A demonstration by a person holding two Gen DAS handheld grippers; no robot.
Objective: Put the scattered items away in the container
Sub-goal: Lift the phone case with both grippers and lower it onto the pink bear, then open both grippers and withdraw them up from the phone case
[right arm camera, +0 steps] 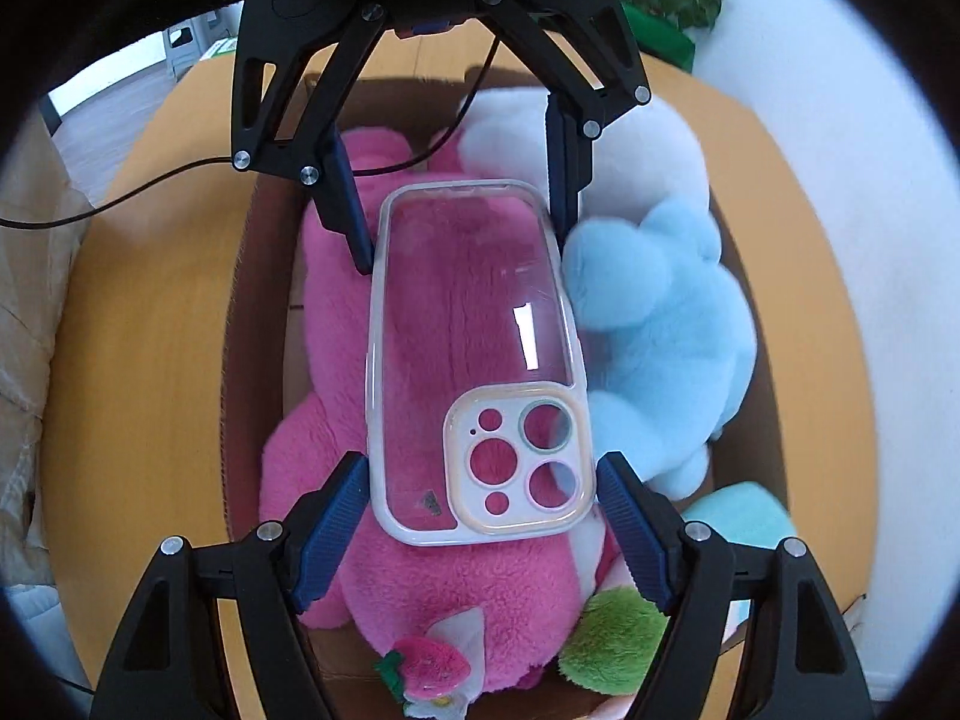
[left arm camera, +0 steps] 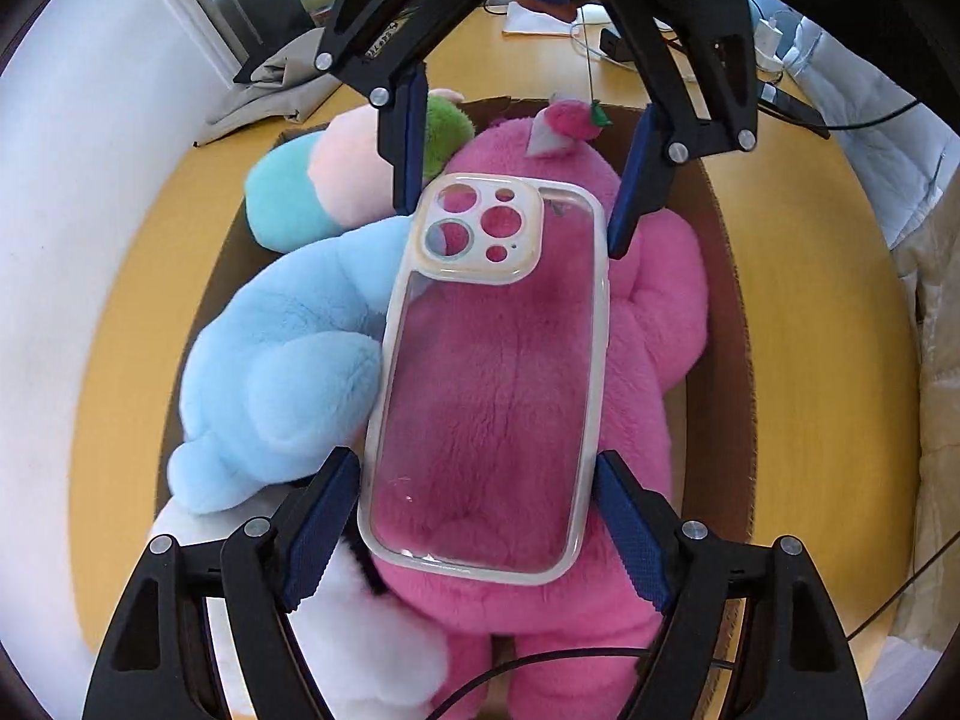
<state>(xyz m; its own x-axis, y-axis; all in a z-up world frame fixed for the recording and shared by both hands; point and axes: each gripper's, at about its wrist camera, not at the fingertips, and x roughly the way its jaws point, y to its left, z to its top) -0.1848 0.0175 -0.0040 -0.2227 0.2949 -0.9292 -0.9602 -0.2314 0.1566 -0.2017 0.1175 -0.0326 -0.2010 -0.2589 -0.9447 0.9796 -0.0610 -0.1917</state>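
A clear phone case [left arm camera: 489, 378] with a cream camera frame lies on a pink plush toy [left arm camera: 648, 324] inside a cardboard box [left arm camera: 729, 300]. A light blue plush [left arm camera: 282, 372] lies beside the pink one. My left gripper [left arm camera: 477, 516] stands open around the case's bottom end, its pads just off the rim. My right gripper [left arm camera: 513, 192] comes from the far side, open around the camera end. In the right wrist view the right gripper [right arm camera: 480, 510] straddles the case [right arm camera: 474, 360], and the left gripper [right arm camera: 462, 216] is opposite it.
The box sits on a round wooden table [left arm camera: 126, 312]. A white plush [right arm camera: 630, 144] and a teal, peach and green plush [left arm camera: 312, 192] also lie in the box. Grey cloth [left arm camera: 282, 84], papers and cables lie at the table's far edge. A white wall is close on one side.
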